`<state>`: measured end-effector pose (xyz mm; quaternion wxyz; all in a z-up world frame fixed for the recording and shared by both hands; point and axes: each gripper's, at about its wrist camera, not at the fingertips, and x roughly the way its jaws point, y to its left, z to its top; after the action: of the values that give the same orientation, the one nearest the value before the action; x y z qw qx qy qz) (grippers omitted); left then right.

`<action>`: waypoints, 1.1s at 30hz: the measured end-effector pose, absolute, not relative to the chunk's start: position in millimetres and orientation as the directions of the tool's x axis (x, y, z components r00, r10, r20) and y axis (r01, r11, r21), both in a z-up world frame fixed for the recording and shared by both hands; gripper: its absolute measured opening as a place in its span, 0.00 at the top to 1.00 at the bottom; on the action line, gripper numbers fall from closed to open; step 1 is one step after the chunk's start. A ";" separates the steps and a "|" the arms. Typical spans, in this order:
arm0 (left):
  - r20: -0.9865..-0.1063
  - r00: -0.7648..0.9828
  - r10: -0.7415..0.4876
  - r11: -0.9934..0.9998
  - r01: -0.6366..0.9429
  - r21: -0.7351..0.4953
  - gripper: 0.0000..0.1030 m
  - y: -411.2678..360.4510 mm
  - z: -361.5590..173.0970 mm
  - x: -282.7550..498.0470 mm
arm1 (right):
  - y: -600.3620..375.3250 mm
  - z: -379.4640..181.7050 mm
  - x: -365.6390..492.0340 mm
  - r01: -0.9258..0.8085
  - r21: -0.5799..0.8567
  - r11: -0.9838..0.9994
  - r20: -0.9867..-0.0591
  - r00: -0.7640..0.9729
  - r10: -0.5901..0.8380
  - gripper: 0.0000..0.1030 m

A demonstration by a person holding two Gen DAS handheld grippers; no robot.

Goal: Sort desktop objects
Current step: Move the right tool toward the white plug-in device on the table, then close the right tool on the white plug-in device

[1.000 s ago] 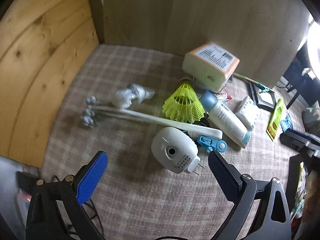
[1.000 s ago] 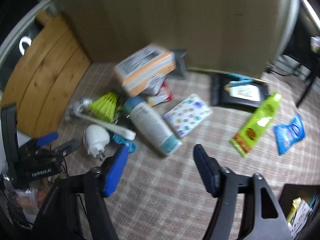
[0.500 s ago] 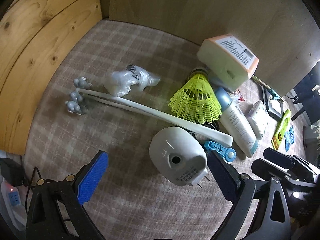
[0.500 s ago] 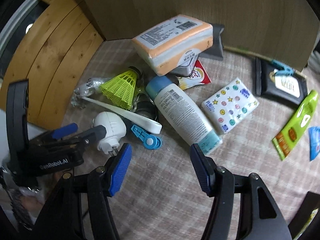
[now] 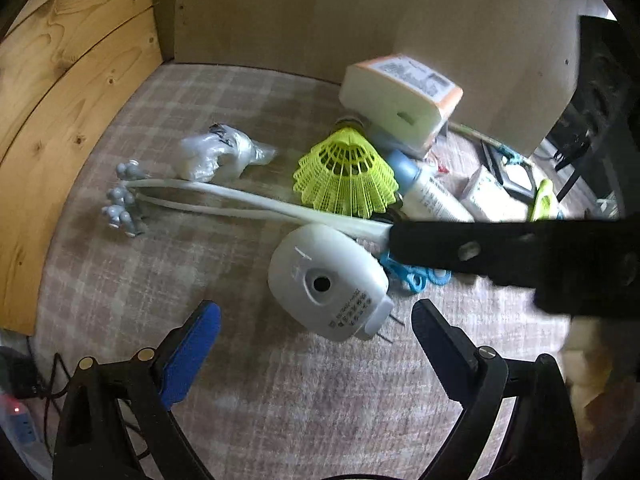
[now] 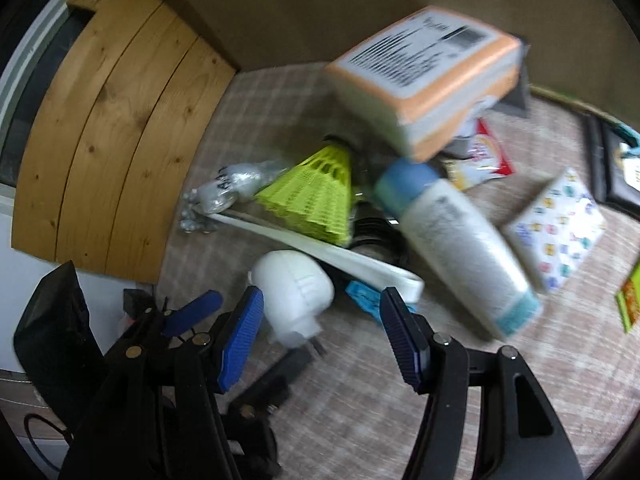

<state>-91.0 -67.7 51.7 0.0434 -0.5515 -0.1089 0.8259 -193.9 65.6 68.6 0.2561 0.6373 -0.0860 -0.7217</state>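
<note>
White plug [image 5: 326, 286] on the checked cloth [image 5: 168, 280] just ahead of my left gripper [image 5: 316, 338], jaws wide, my right gripper [image 6: 322, 320] wide too beside it, blue clip [image 5: 416, 276] seemingly touching the plug.

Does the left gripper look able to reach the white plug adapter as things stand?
Probably yes: the left gripper is open with the white plug adapter lying just ahead on bare cloth; the right gripper crowds in from the side.

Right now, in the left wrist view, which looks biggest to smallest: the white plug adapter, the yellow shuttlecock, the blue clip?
1. White plug adapter, though it is nearest the camera.
2. Yellow shuttlecock, nearly as large.
3. Blue clip, partly hidden.
</note>
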 end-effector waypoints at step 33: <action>-0.837 -0.455 0.305 -0.947 -0.055 -0.316 0.40 -15.9 80.4 -96.5 | 96.1 71.7 -163.7 0.152 0.588 -0.794 -0.798 -0.048 -0.600 0.43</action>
<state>-96.5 -15.9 80.4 0.1064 -0.5111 -0.1225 0.8441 -163.7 96.1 71.7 0.2679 0.6357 -0.1762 -0.7022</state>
